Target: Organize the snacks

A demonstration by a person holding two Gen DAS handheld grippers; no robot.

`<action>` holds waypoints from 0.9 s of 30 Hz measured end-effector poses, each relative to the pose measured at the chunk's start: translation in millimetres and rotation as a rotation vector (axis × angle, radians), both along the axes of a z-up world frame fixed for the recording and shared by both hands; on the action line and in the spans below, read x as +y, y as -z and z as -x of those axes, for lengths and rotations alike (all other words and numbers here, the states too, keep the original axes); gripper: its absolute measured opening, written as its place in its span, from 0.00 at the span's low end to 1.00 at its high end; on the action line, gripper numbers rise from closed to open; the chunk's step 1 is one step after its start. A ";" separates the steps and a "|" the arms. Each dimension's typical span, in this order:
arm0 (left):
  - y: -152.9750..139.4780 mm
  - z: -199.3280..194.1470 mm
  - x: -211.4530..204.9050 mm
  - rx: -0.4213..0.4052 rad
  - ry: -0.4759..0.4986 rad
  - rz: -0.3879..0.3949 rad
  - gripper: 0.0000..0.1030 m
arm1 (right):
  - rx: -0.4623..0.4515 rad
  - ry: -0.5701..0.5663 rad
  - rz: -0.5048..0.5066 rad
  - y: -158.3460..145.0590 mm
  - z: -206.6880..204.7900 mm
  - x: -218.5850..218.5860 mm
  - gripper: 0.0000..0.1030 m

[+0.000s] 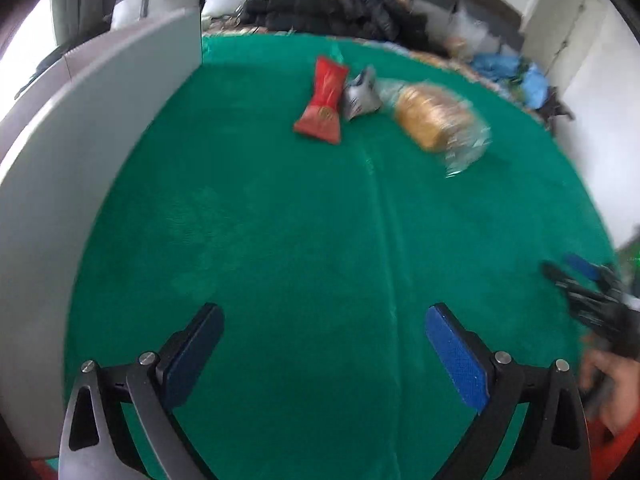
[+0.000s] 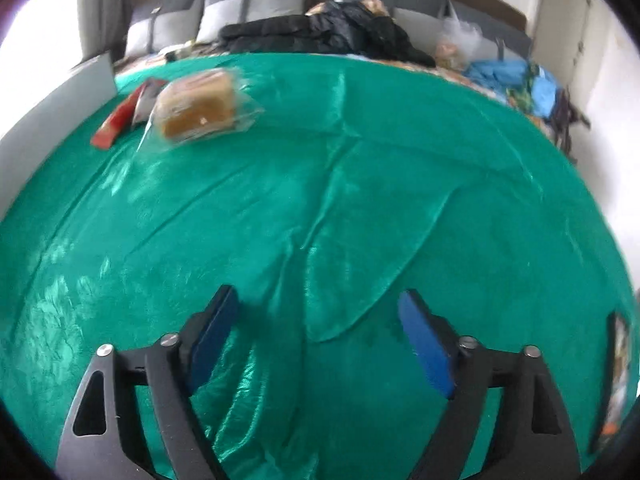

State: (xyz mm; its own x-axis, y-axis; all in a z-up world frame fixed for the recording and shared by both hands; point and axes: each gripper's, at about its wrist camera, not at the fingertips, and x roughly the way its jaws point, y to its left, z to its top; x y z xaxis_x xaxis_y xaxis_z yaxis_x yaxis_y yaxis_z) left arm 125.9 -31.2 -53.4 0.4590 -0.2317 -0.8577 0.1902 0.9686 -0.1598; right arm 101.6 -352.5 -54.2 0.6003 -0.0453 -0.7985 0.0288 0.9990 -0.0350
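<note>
On a green cloth [image 1: 280, 220] lie three snacks at the far side: a red packet [image 1: 323, 102], a small silver pouch [image 1: 360, 96] and a clear bag of bread [image 1: 434, 120]. The right wrist view shows the bread bag [image 2: 200, 106], the red packet [image 2: 120, 118] and the silver pouch [image 2: 145, 106] at its far left. My left gripper [image 1: 323, 314] is open over bare cloth, well short of the snacks. My right gripper [image 2: 316, 300] is open too, with nothing between its fingers. The right gripper's dark fingers [image 1: 580, 280] and a hand [image 1: 612, 384] appear at the left view's right edge.
A white board [image 1: 100, 120] stands along the cloth's left side. Behind the cloth are grey pillows [image 2: 256, 4], a black jacket [image 2: 320, 32], a clear plastic bag [image 2: 460, 40] and blue bags [image 2: 504, 72]. The cloth [image 2: 360, 208] is creased in the right wrist view.
</note>
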 end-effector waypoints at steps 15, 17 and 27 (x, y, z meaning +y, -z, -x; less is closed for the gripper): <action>21.4 -20.3 -11.9 -0.138 -0.001 -0.127 1.00 | 0.007 0.013 -0.036 -0.7 1.2 1.5 0.87; 20.6 -19.7 -11.7 -0.138 -0.001 -0.125 1.00 | 0.007 0.013 -0.037 -0.6 1.2 1.4 0.87; 20.0 -19.8 -9.9 -0.137 -0.001 -0.124 1.00 | 0.005 0.013 -0.037 -0.3 1.1 1.1 0.87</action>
